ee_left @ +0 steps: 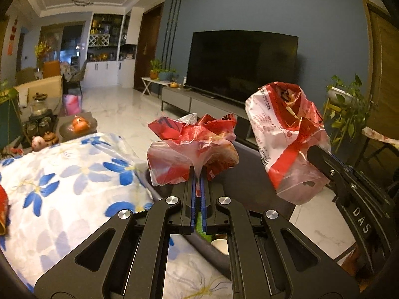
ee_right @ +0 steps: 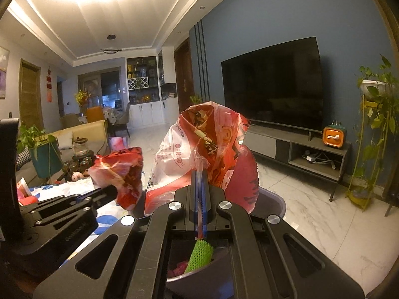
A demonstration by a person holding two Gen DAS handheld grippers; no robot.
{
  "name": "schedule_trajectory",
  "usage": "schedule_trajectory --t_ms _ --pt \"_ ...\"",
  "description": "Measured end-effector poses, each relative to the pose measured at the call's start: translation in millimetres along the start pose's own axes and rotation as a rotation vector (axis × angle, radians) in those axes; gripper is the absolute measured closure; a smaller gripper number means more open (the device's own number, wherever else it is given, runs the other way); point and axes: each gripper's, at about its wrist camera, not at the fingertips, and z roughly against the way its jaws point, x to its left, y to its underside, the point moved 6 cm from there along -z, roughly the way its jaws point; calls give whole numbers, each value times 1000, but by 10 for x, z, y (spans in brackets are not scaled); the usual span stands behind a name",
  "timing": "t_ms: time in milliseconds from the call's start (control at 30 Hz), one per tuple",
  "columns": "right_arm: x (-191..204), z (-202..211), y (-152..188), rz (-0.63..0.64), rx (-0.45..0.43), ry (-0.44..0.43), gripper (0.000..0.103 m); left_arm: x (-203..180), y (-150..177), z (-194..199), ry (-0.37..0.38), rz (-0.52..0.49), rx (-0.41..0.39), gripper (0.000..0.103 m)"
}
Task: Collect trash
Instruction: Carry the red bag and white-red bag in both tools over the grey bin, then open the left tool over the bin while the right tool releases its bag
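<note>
My left gripper [ee_left: 198, 174] is shut on a crumpled red and clear plastic wrapper [ee_left: 192, 147] and holds it above the rim of a grey trash bin [ee_left: 249, 174]. My right gripper [ee_right: 199, 177] is shut on a larger red and white snack bag [ee_right: 199, 144], also held over the bin [ee_right: 274, 201]. The right gripper with its bag [ee_left: 286, 137] shows at the right of the left wrist view. The left gripper with its wrapper [ee_right: 119, 172] shows at the left of the right wrist view. Green foam netting [ee_right: 200, 255] lies in the bin.
A table with a blue-flowered cloth [ee_left: 62, 186] lies to the left, a red item [ee_left: 3, 209] at its left edge. A TV [ee_left: 242, 64] on a low cabinet stands ahead. A plant stand [ee_right: 374, 129] is at the right. The floor is marble tile.
</note>
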Motion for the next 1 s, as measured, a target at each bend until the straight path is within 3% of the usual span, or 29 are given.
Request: schedule_trajectory --t_ms 433,500,600,667,733,767,1000 --pt "-51 -244 16 -14 29 -6 100 -93 54 -318 59 -22 31 98" --pt "-58 -286 2 -17 39 -15 100 -96 64 -333 70 -23 37 93" --pt "-55 -292 -4 -21 37 -19 97 -71 86 -336 55 -22 35 74" --pt "-89 -305 -5 -24 40 -13 80 1 88 -304 29 -1 23 52" --pt "-115 -301 -9 -31 33 -12 60 65 72 -239 6 16 2 44" --pt "-124 -283 -14 -33 23 -7 56 104 61 -195 -10 23 -11 36" --pt "-131 -122 -33 -43 -6 -1 44 318 74 120 -123 57 -55 15"
